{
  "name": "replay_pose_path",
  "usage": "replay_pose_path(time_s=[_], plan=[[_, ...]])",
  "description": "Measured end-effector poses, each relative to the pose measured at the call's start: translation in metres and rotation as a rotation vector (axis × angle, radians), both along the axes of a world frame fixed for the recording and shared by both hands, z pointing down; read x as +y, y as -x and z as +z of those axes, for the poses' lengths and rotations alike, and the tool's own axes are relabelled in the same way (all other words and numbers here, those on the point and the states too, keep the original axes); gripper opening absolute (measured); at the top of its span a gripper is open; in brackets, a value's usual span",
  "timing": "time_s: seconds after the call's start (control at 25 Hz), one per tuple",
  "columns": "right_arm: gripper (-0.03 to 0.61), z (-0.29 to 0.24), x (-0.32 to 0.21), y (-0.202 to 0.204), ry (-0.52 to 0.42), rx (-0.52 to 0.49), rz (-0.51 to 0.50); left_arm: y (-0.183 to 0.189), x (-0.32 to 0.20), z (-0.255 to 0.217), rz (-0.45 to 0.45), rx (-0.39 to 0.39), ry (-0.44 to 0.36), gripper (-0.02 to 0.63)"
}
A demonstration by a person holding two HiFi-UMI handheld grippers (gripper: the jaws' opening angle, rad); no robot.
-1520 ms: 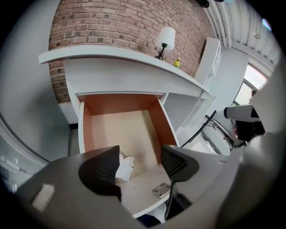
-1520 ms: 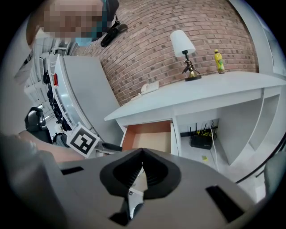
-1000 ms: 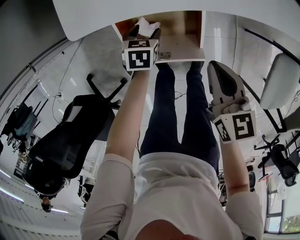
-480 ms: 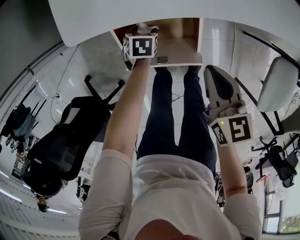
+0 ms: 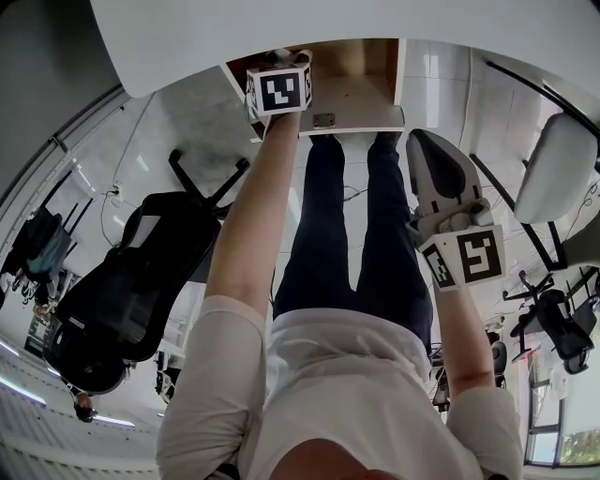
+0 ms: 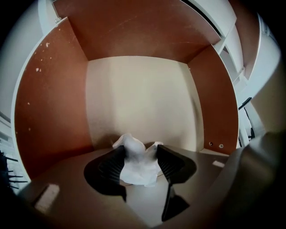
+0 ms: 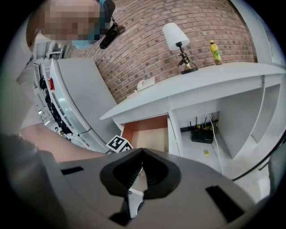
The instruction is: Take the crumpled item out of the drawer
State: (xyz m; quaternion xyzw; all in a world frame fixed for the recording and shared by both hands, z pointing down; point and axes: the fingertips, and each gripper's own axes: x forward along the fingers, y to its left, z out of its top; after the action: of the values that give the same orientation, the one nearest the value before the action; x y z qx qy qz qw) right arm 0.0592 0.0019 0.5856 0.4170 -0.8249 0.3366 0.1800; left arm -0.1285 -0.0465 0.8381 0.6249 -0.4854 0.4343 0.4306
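Left gripper's got the tissue, right one's just hanging out

Under the white desk, the open drawer has the left gripper pointing steeply down into it. Its jaws have just been closing, and the crumpled tissue sits between them, both pads pressing on its sides. The tissue is low on the pale drawer floor, toward the drawer's left side. Over to the right, well apart from the drawer, the right gripper has its jaws pressed together at the tips with nothing in them.
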Motion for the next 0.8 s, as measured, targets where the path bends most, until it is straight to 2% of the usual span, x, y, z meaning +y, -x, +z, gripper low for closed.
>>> replay_pose_path(time_s=[0.32, 0.6, 0.8], plan=[[0.003, 0.000, 0.001, 0.003, 0.003, -0.006, 0.003, 0.014, -0.003, -0.003, -0.117, 0.032, -0.026, 0.130], [0.003, 0.000, 0.006, 0.006, 0.005, -0.008, 0.007, 0.014, 0.004, -0.011, -0.085, 0.035, -0.054, 0.097], [0.002, -0.001, 0.008, 0.005, -0.001, -0.007, 0.015, 0.013, 0.002, -0.031, -0.084, 0.052, -0.129, 0.095]])
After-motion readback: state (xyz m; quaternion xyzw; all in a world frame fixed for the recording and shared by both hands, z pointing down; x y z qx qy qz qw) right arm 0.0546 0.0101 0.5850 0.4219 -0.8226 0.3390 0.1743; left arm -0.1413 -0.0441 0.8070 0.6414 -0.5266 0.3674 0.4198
